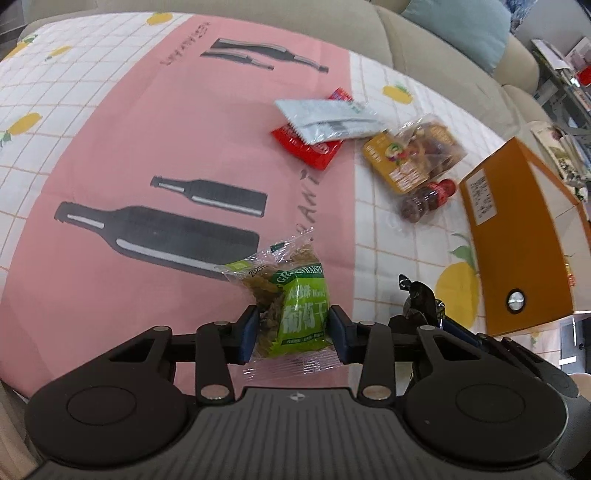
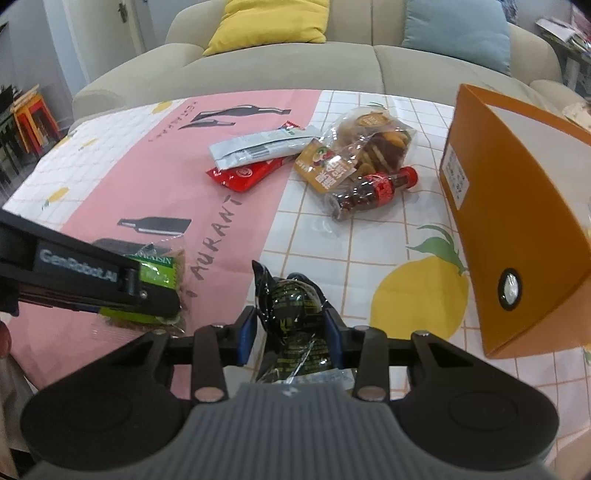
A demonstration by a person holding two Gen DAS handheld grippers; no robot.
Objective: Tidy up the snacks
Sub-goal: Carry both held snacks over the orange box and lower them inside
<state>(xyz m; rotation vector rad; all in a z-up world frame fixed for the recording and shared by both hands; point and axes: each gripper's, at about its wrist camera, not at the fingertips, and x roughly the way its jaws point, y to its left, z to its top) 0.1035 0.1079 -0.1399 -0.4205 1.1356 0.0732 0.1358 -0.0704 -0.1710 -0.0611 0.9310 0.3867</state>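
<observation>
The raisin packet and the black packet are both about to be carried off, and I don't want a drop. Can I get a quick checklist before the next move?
1. Left gripper jaws pressing the raisin packet: ok.
2. Right gripper jaws pressing the black packet: ok.
3. Packets lifted clear of the tablecloth: cannot tell.
4. Orange box within sight, on the right: ok.
5. Orange box open to receive snacks: cannot tell.
6. The two grippers apart from each other: ok.

A home living room: beige sofa (image 2: 369,70) with cushions (image 2: 266,22) behind a cloth-covered table (image 2: 332,236).
</observation>
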